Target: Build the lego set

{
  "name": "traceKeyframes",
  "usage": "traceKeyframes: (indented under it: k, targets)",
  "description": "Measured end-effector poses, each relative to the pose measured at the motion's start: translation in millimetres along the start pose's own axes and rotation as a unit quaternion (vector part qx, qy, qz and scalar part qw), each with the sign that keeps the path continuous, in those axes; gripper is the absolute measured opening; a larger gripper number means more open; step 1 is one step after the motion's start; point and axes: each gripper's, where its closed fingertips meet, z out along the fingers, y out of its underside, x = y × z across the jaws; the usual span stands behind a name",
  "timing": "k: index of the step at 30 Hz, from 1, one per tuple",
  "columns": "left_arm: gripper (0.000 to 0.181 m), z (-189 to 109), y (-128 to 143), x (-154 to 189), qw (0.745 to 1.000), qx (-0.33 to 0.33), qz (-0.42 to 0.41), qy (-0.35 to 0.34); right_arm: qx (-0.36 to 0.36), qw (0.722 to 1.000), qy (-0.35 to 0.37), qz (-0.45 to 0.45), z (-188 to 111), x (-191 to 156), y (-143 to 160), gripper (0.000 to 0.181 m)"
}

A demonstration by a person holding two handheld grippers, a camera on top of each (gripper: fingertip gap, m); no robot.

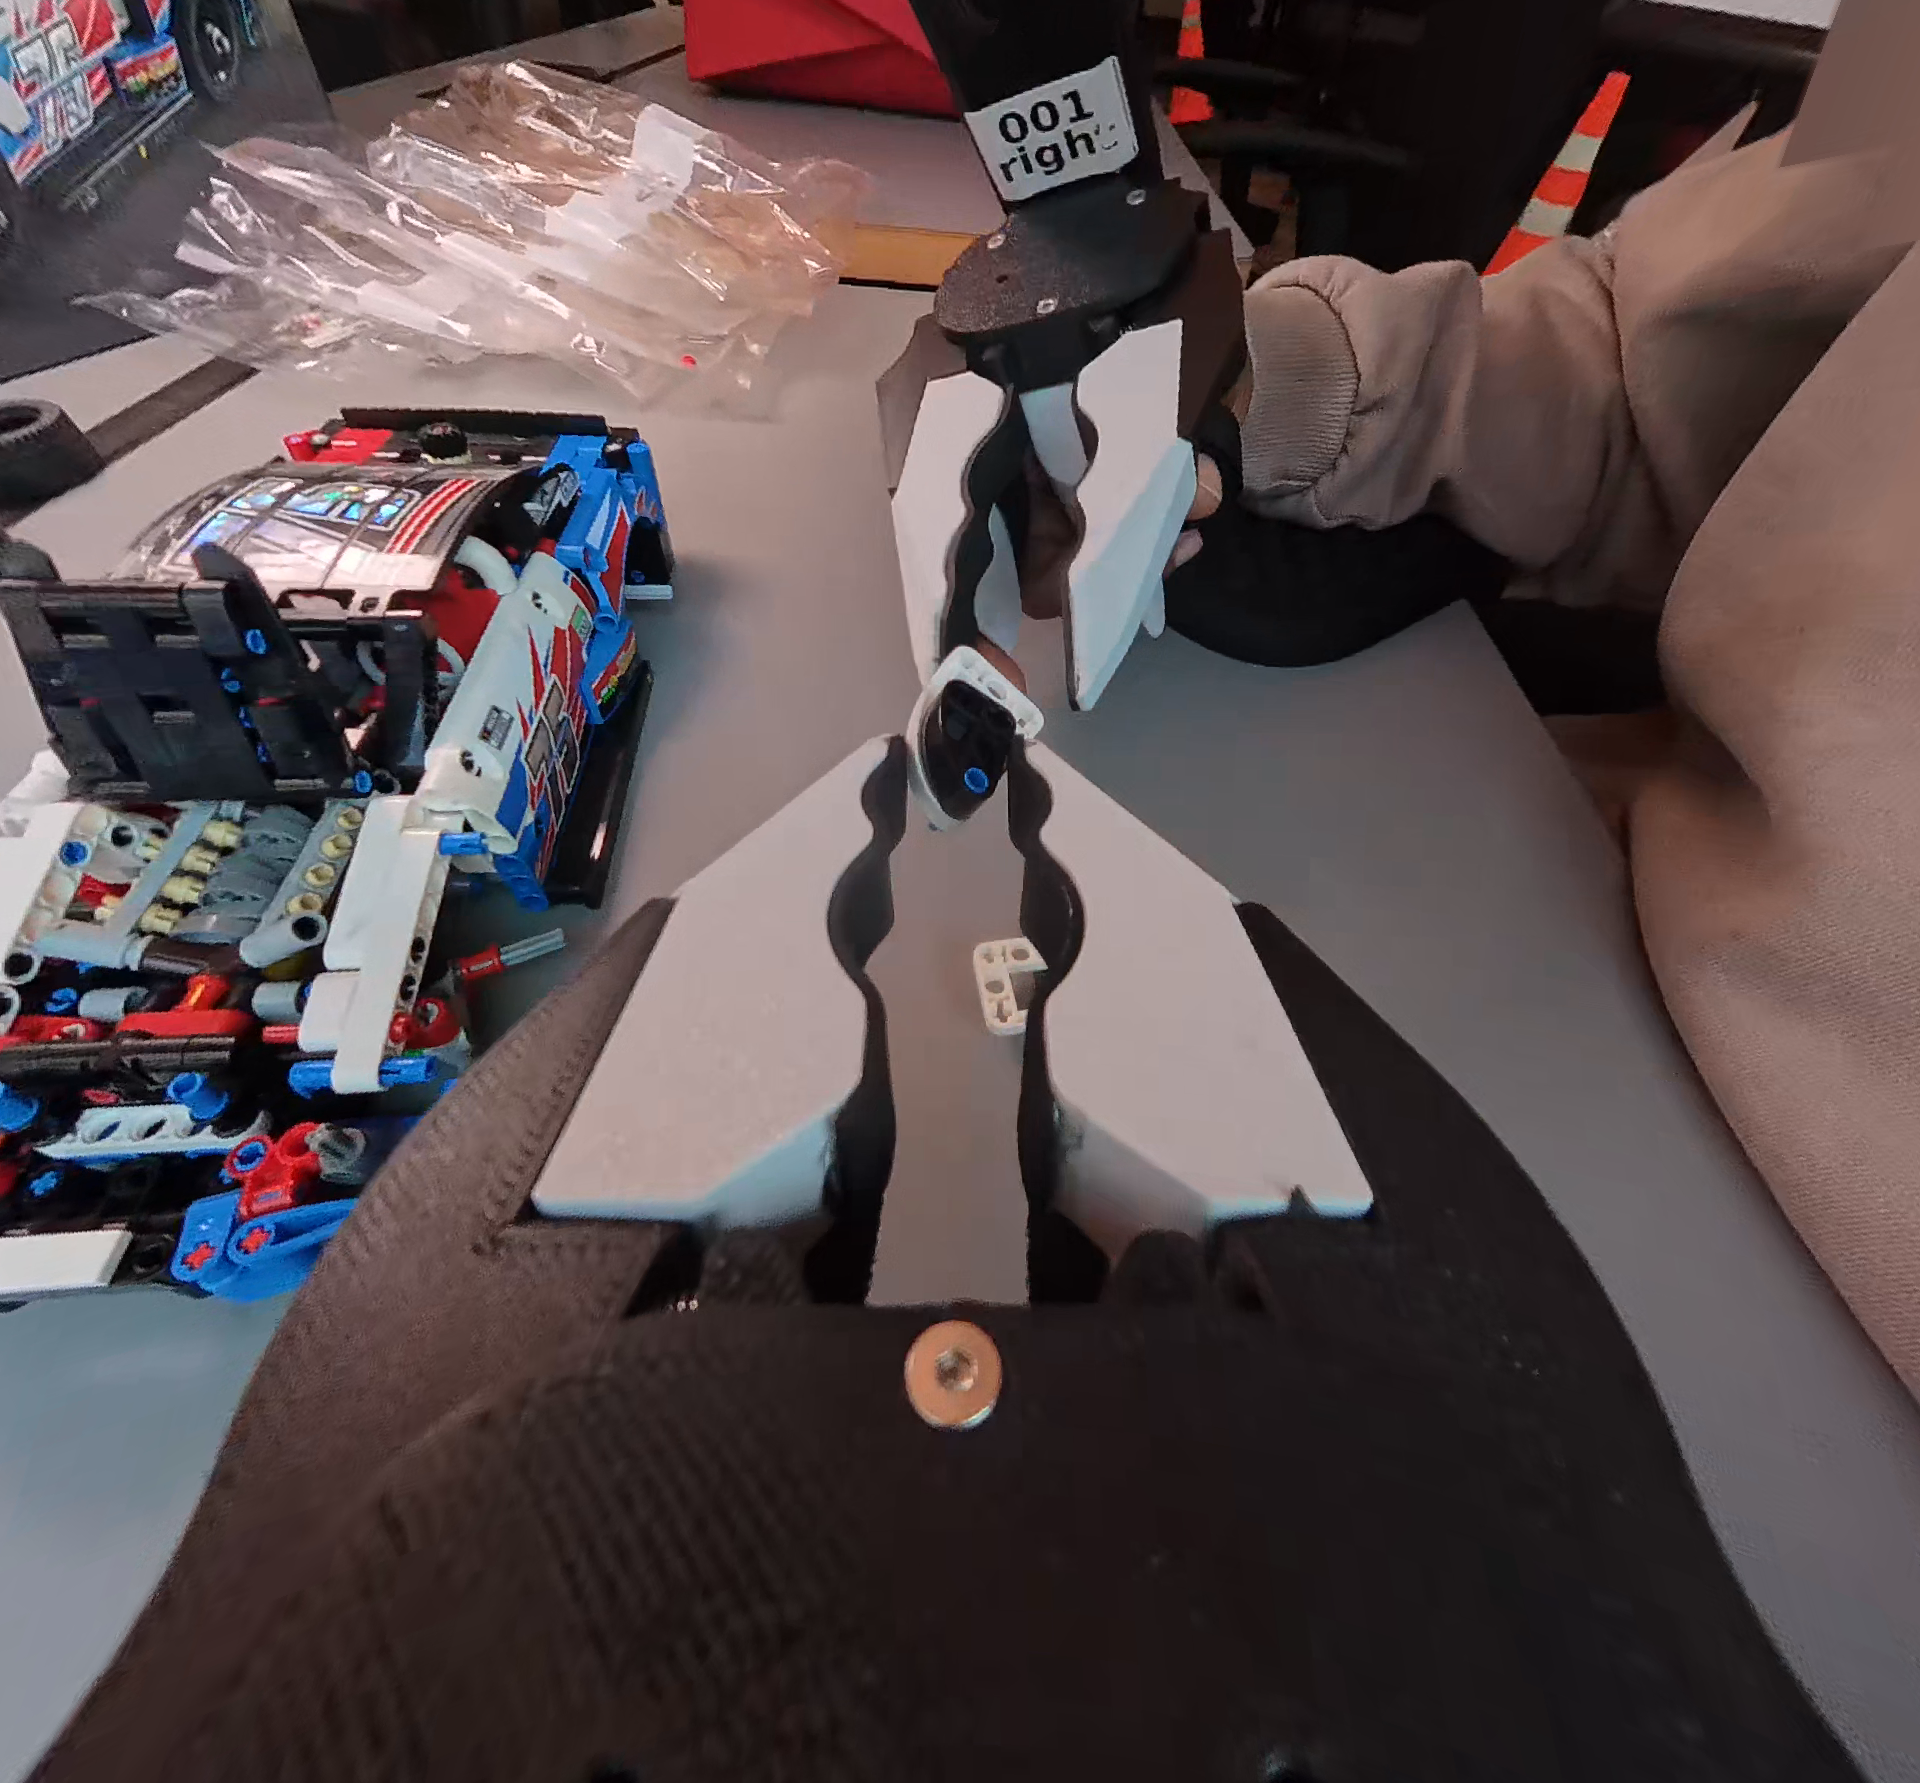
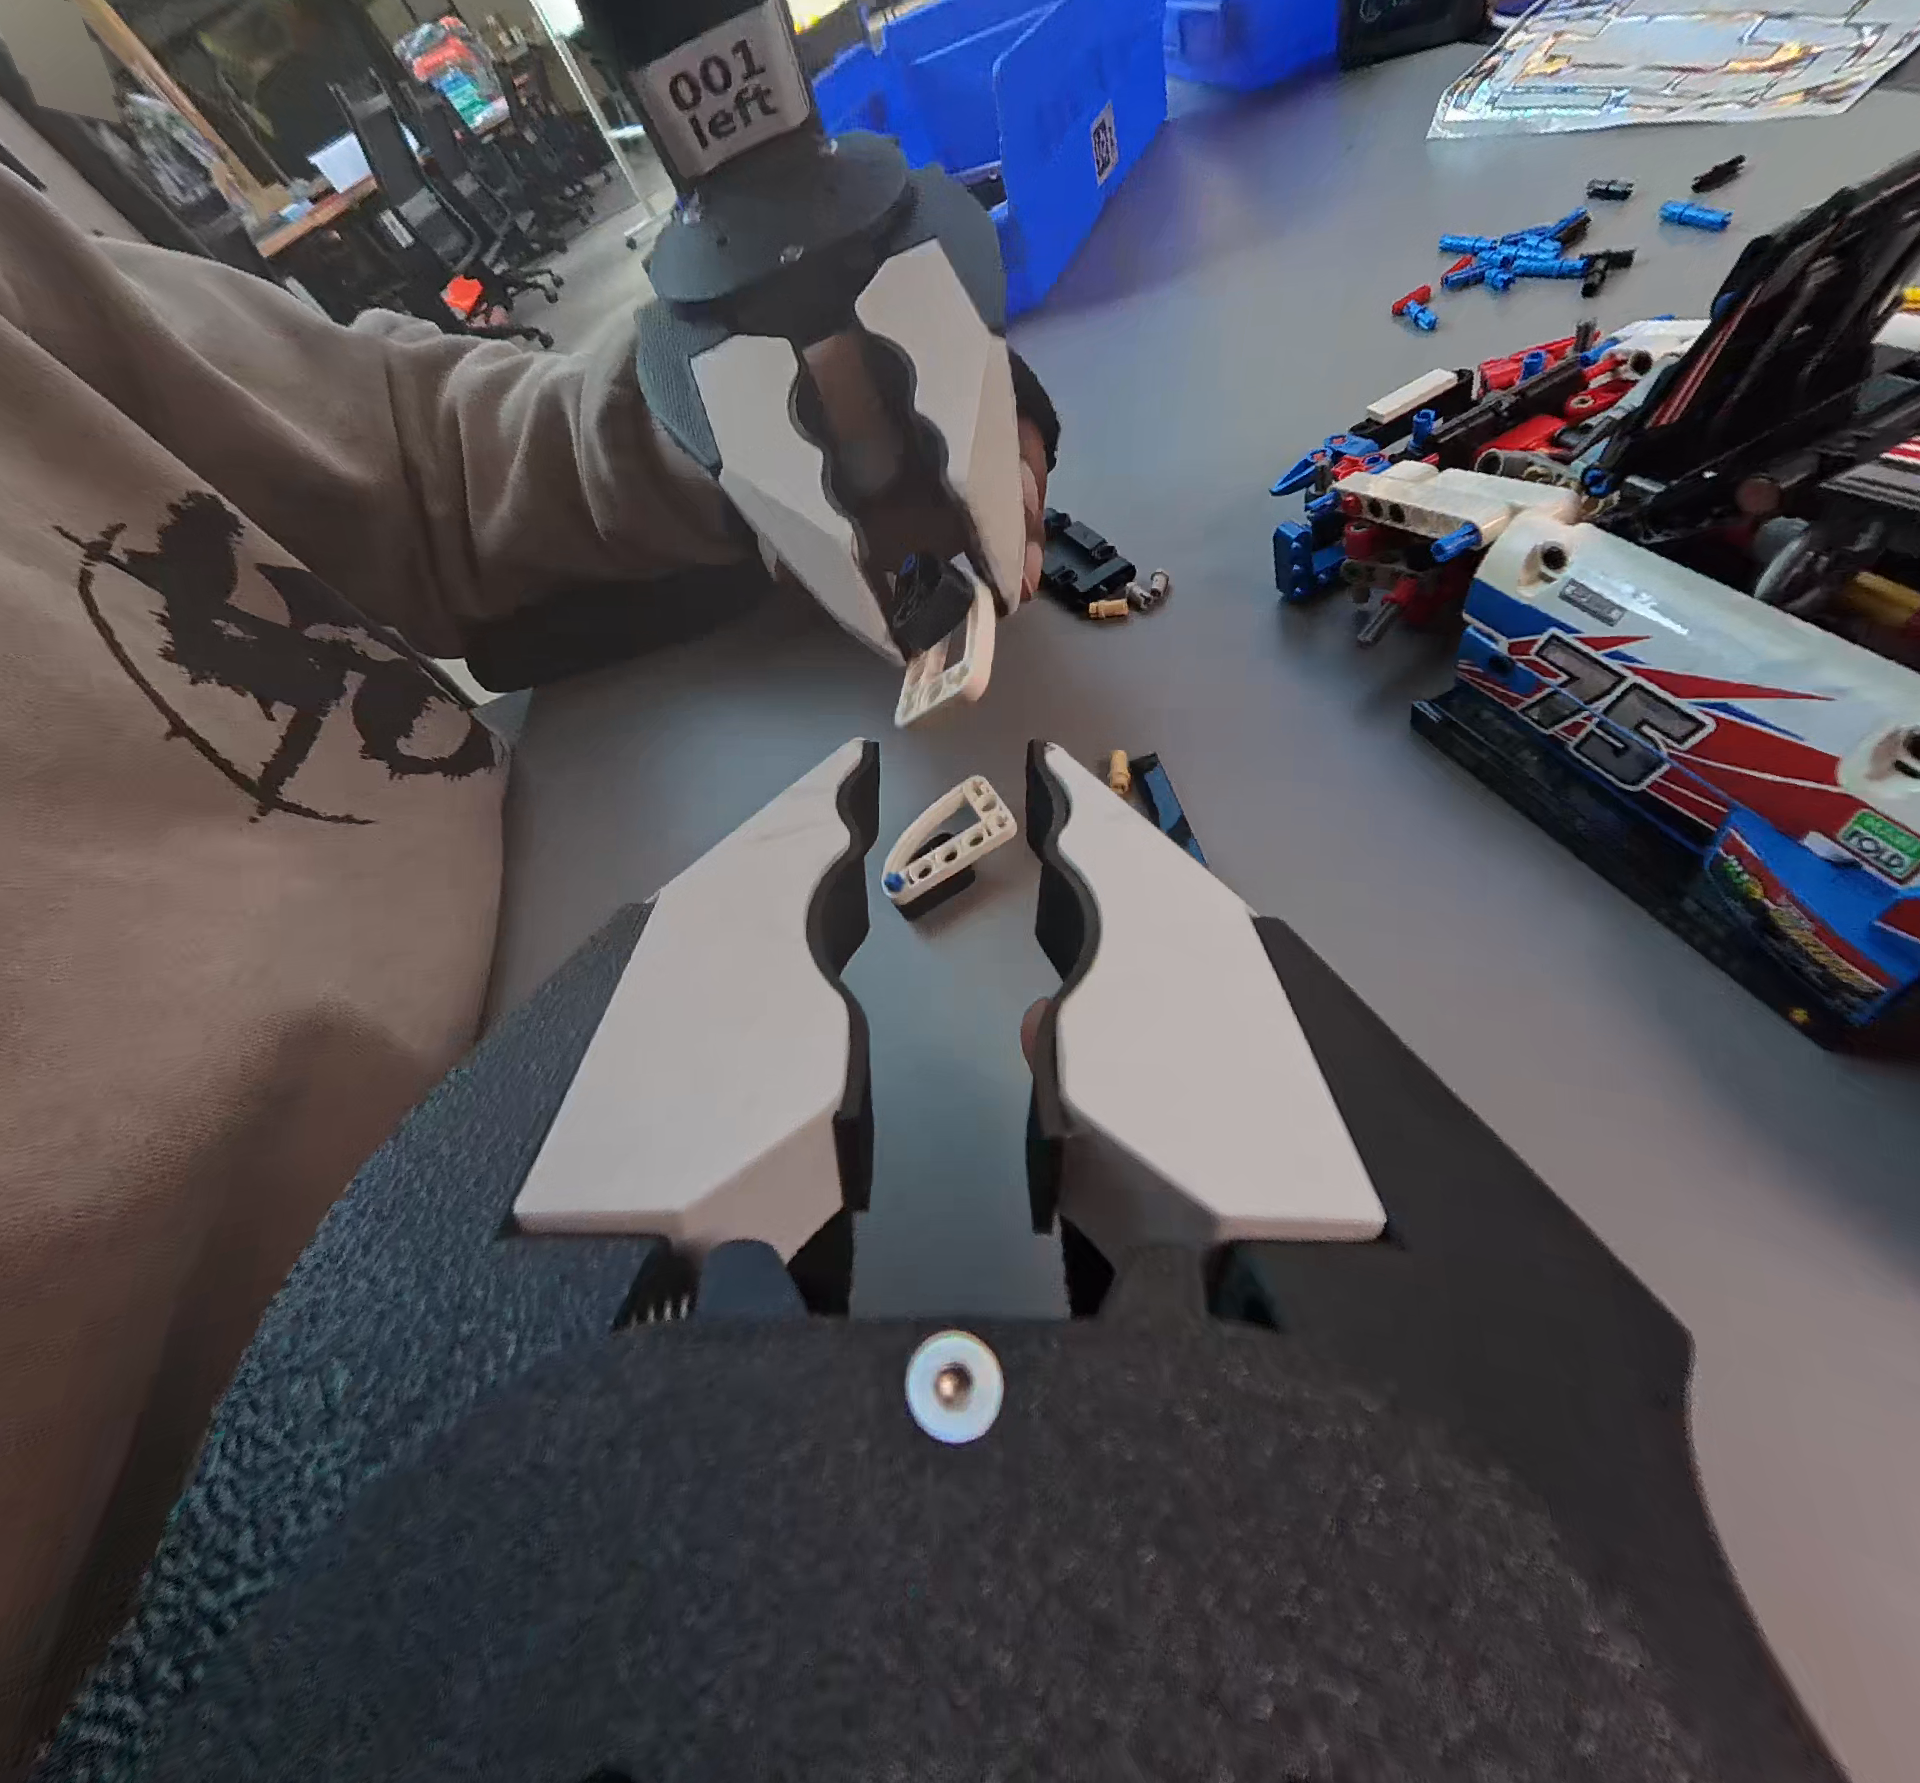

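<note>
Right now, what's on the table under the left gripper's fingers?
A small white lego piece on the grey table, its right part hidden by a finger. The left gripper itself holds a white-and-black piece.

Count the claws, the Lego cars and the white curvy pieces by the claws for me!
Claws: 2, the left claw and the right claw
Lego car: 1
White curvy pieces: 2, one gripped in the left claw, one lying loose
Total: 5
</note>
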Motion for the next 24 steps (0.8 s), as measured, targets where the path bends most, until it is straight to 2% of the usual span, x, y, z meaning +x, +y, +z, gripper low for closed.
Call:
traceKeyframes:
  k: [3, 5, 9, 11, 13, 15, 17, 18, 20, 22, 24]
  targets:
    - [0.017, 5.3, 2.1, 5.7, 0.998, -0.006, 0.055, -0.013, 0.029, 1.0, -0.002, 0.01, 3.1, -1.3, -9.4, 0.013]
    - [0.017, 8.0, 4.5, 7.5, 0.997, -0.013, 0.079, -0.02, 0.01, 1.0, 0.007, -0.011, 6.3, -1.4, -3.4, 0.005]
    - [0.02, 8.3, 18.0, -2.5, 0.996, -0.049, 0.066, -0.037, 0.008, 0.987, 0.082, -0.141, 1.3, 7.7, -7.2, 0.0]
    - [0.027, 5.8, 25.2, -9.0, 0.996, -0.068, 0.032, -0.037, -0.032, 0.95, 0.158, -0.267, -3.8, 21.9, -1.1, 0.0]
    - [0.028, 3.6, 28.9, -14.4, 0.996, -0.076, 0.021, -0.043, -0.101, 0.892, 0.204, -0.39, -4.5, 31.2, 15.0, 0.001]
    - [0.026, 3.6, 29.4, -15.4, 0.996, -0.077, 0.019, -0.045, -0.168, 0.843, 0.212, -0.464, -1.2, 36.1, 34.5, 0.001]
    - [0.024, 5.1, 33.1, -14.8, 0.995, -0.088, 0.02, -0.047, -0.2, 0.813, 0.203, -0.508, 2.5, 33.5, 45.2, 0.004]
    - [0.023, 5.6, 35.5, -14.6, 0.994, -0.095, 0.023, -0.048, -0.212, 0.809, 0.191, -0.514, 4.1, 30.0, 50.1, 0.007]
    - [0.022, 6.0, 38.8, -14.4, 0.993, -0.105, 0.027, -0.05, -0.213, 0.82, 0.172, -0.502, 7.4, 21.7, 54.0, 0.016]
    - [0.021, 5.7, 40.4, -13.9, 0.993, -0.11, 0.024, -0.046, -0.196, 0.85, 0.147, -0.465, 8.5, 10.5, 52.2, 0.032]
    - [0.021, 4.8, 42.6, -13.6, 0.992, -0.116, 0.019, -0.042, -0.167, 0.886, 0.134, -0.411, 5.9, 6.8, 45.4, 0.035]
